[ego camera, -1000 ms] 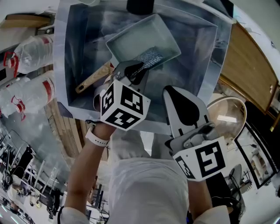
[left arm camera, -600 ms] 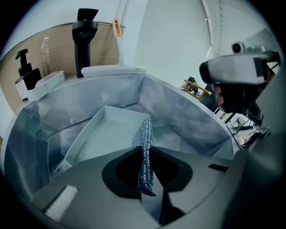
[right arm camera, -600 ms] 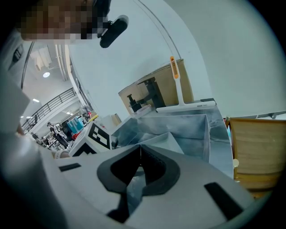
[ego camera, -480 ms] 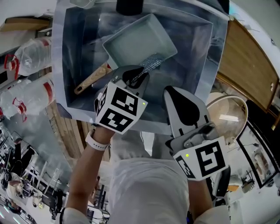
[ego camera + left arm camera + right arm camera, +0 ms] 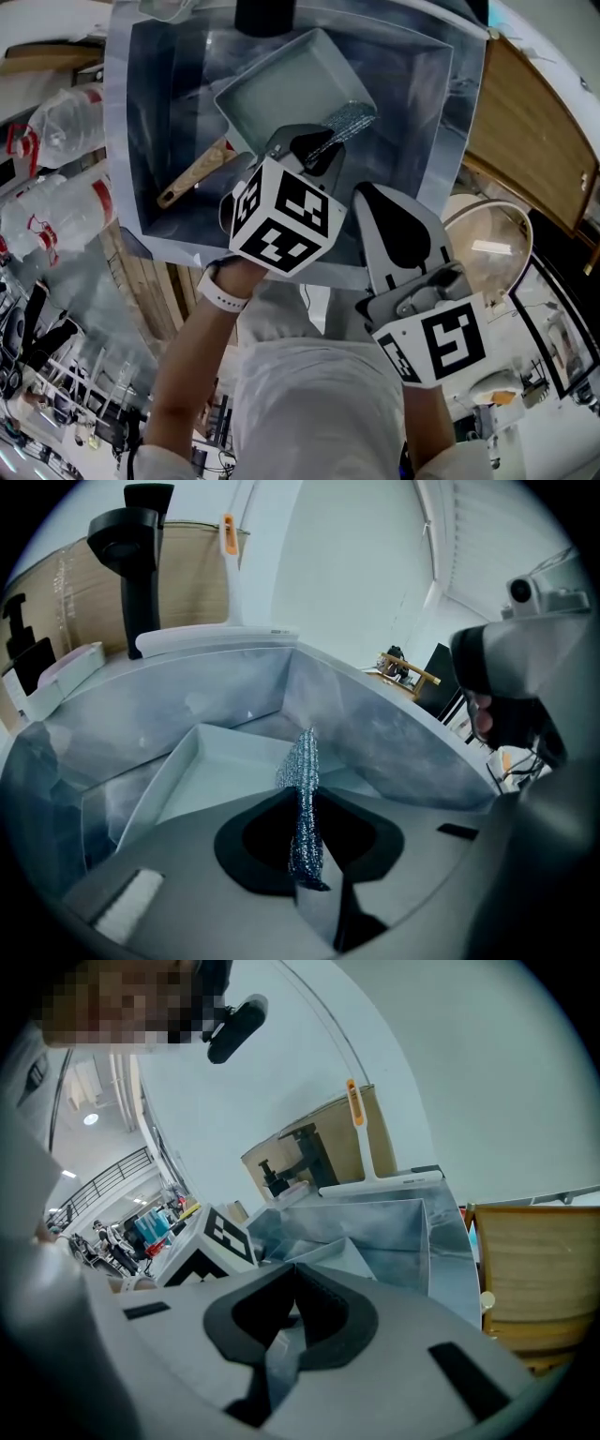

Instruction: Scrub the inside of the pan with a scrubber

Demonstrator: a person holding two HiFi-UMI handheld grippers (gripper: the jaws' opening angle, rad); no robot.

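We clamp our left gripper (image 5: 317,148), mid-frame, on the metallic scrubber (image 5: 349,120), whose free end reaches the lower right corner of the pale pan (image 5: 281,94) in the sink (image 5: 452,122). Our right gripper (image 5: 380,202), lower right, is closed on nothing.

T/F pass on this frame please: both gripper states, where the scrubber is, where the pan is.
1. The left gripper is shut on the scrubber. True.
2. The pan sits on a counter beside the sink. False: it lies inside the sink.
3. The right gripper grips the pan's wooden handle. False: its jaws are shut on nothing, outside the sink.
4. The scrubber sticks out past the jaws toward the pan. True.
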